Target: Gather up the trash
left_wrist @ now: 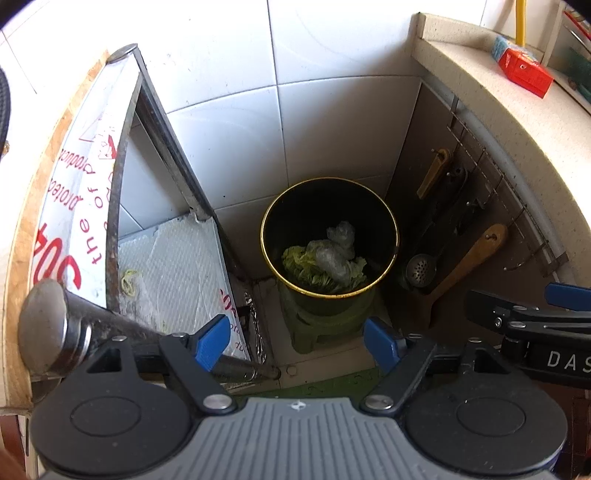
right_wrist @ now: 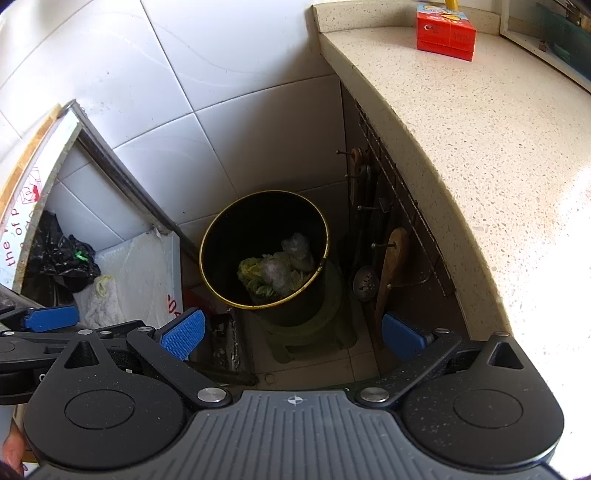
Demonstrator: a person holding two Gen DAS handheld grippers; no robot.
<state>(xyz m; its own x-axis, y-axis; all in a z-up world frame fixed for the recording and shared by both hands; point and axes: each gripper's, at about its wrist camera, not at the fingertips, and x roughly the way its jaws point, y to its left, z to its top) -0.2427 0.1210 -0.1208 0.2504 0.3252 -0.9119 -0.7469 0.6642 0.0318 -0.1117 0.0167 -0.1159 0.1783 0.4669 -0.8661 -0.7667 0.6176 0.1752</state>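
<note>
A black trash bin with a gold rim [left_wrist: 330,236] stands on a green stool on the floor between a metal shelf and a counter; it also shows in the right wrist view [right_wrist: 264,249]. Inside lie green vegetable leaves [left_wrist: 303,264] and crumpled clear plastic [left_wrist: 338,251]. My left gripper [left_wrist: 297,341] is open and empty, held above and in front of the bin. My right gripper [right_wrist: 293,336] is open and empty, also above the bin. The right gripper shows at the right edge of the left wrist view [left_wrist: 532,317]. The left gripper shows at the left edge of the right wrist view [right_wrist: 51,319].
A speckled stone counter [right_wrist: 461,147] on the right carries a red box [right_wrist: 445,35]. Utensils hang on a hook rack [left_wrist: 480,177] on its side, among them a wooden spatula [left_wrist: 469,262]. A metal shelf [left_wrist: 173,266] on the left holds a black bag [right_wrist: 61,254] and clear plastic.
</note>
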